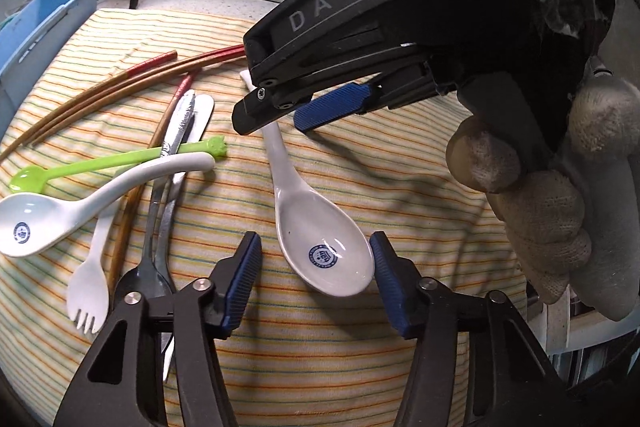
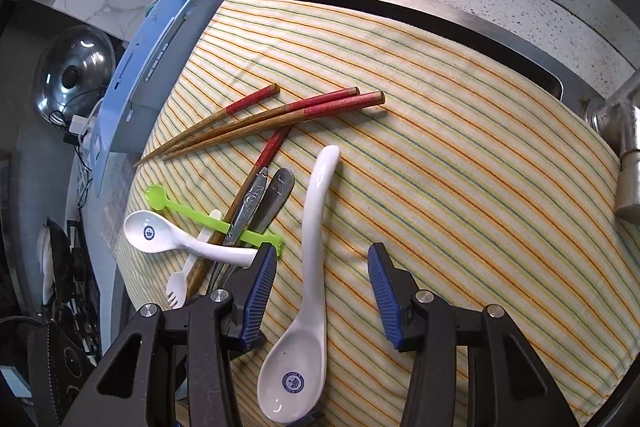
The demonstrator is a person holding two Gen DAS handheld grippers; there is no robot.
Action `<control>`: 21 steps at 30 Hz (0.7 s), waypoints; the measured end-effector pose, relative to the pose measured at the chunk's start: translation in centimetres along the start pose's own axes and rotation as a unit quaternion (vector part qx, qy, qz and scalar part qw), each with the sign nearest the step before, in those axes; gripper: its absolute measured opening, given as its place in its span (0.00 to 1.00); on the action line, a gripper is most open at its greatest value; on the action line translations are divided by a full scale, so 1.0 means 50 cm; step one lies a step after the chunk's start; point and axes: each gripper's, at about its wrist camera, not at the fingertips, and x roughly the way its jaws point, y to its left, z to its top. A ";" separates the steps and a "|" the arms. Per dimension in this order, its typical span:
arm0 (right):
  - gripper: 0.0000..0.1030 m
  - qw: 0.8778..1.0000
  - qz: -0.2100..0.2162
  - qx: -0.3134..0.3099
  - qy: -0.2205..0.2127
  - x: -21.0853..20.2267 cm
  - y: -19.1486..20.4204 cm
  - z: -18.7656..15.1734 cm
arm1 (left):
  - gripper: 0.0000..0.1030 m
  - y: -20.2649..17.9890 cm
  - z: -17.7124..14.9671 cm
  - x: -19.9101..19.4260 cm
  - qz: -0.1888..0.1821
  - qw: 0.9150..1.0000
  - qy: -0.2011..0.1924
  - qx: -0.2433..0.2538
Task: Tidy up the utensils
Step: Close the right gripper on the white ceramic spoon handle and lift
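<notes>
Little of the sorting looks done. On the striped cloth over the worktop the utensils lie mixed: three red-tipped chopsticks fan out near the far side, and a fourth sits in a crossed heap with a green plastic spoon, two metal utensils, a white plastic fork and a second white ceramic spoon. Nothing seems grouped or put into the blue container at ten o'clock.

One white ceramic spoon lies apart, just at three o'clock of the heap. The left gripper stands partly open, its jaws flanking the bowl without clearly pressing it. The right gripper is also half-open; the spoon's neck passes between its jaws, nearer the left pad, untouched as far as I can tell. Neither holds anything yet.
</notes>
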 end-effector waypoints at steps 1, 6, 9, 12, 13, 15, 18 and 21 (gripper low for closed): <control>0.38 1.000 -0.003 -0.001 0.001 0.002 0.001 0.002 | 0.44 -0.003 -0.002 -0.002 -0.001 1.000 -0.001 0.000; 0.26 1.000 -0.004 -0.001 0.006 0.005 0.006 0.004 | 0.42 -0.002 -0.007 -0.010 -0.006 1.000 -0.003 0.006; 0.19 1.000 -0.006 0.000 0.009 0.008 0.009 0.003 | 0.41 0.001 -0.009 -0.014 -0.005 1.000 -0.005 0.015; 0.15 1.000 -0.002 0.013 0.008 0.006 0.006 0.003 | 0.41 0.006 -0.011 -0.018 -0.006 1.000 -0.006 0.021; 0.14 1.000 0.003 0.020 0.007 0.003 0.004 0.002 | 0.41 0.008 -0.011 -0.020 -0.006 1.000 -0.007 0.022; 0.12 1.000 0.006 0.030 0.003 -0.005 0.003 -0.001 | 0.41 0.015 -0.007 -0.026 -0.006 1.000 -0.010 0.025; 0.11 1.000 0.004 0.030 -0.006 -0.017 0.013 -0.005 | 0.41 0.016 -0.012 -0.043 -0.011 0.999 -0.014 0.032; 0.10 0.999 0.006 0.033 -0.016 -0.027 0.027 -0.005 | 0.41 0.023 -0.010 -0.057 -0.012 0.999 -0.020 0.041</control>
